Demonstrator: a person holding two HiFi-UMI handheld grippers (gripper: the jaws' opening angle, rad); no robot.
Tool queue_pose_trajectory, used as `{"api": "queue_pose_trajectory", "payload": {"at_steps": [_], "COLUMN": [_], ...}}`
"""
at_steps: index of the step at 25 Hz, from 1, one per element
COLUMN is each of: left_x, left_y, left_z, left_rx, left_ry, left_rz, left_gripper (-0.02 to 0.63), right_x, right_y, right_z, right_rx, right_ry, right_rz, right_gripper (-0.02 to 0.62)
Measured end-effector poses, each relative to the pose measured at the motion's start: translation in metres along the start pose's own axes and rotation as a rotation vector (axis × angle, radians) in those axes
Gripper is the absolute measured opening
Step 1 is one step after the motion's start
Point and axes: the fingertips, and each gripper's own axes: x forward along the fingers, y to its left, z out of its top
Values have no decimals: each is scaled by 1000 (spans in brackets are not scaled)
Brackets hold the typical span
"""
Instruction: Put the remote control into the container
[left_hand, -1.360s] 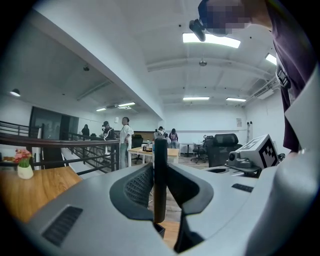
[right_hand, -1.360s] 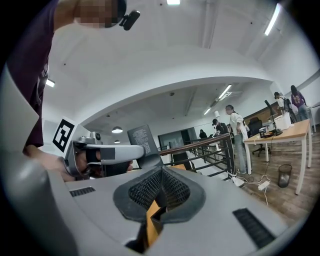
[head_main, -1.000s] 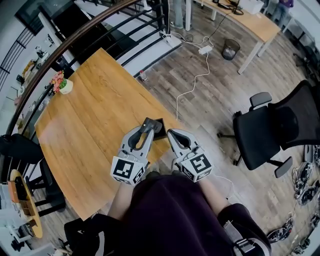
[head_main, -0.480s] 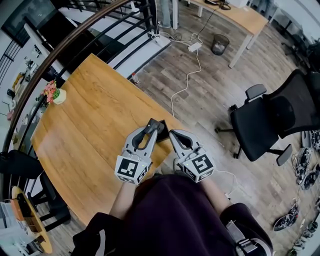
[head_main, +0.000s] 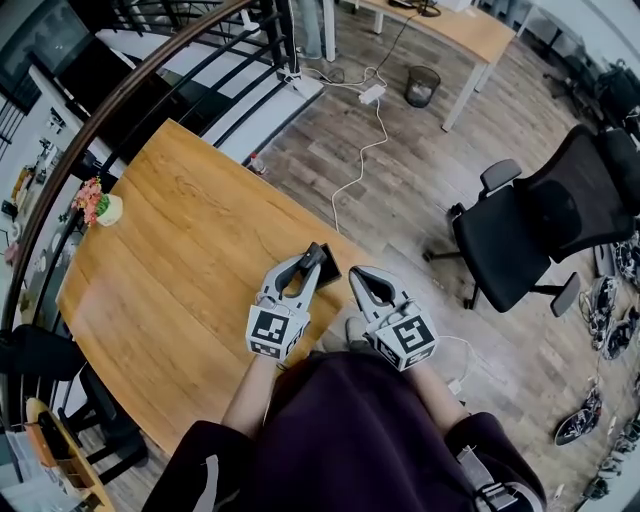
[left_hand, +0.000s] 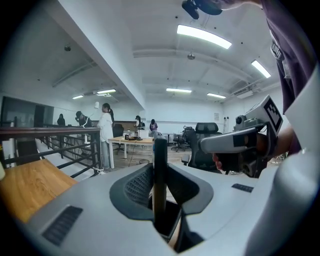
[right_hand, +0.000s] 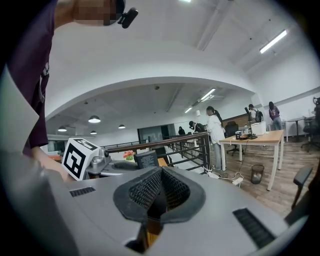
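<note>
My left gripper (head_main: 312, 258) is shut on a flat black remote control (head_main: 322, 264), held just above the right edge of the wooden table (head_main: 170, 260). In the left gripper view the remote (left_hand: 160, 175) stands edge-on as a thin dark slab clamped between the jaws. My right gripper (head_main: 362, 277) hangs beside it to the right, shut with nothing in it. The right gripper view shows its jaws (right_hand: 159, 197) closed together, and the remote (right_hand: 146, 159) in the left gripper at the left. No container shows in any view.
A small flower pot (head_main: 100, 208) sits at the table's far left corner. A black railing (head_main: 150, 70) curves behind the table. A black office chair (head_main: 540, 230) stands to the right. A white cable (head_main: 355, 150) and a waste bin (head_main: 422, 85) are on the floor.
Both grippers keep their close side-by-side posture and the left stays shut on the remote. The head view has drifted, so table and floor sit slightly lower-left in the picture.
</note>
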Motion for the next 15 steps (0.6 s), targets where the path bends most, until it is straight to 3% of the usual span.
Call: {"api": "queue_pose_trajectory", "payload": {"at_steps": [7, 15], "left_x": [10, 12], "left_y": [2, -1], "left_z": [-38, -44], "left_rx": [-39, -51], "left_ry": [67, 92], "left_rz": [-25, -36], "left_gripper": [86, 87], "right_x": [-8, -9], "right_y": [-8, -8], "right_z": [-3, -6], "right_rx": [0, 4], "right_ry": [11, 13], "right_rz": [-45, -46], "right_gripper": [19, 19]}}
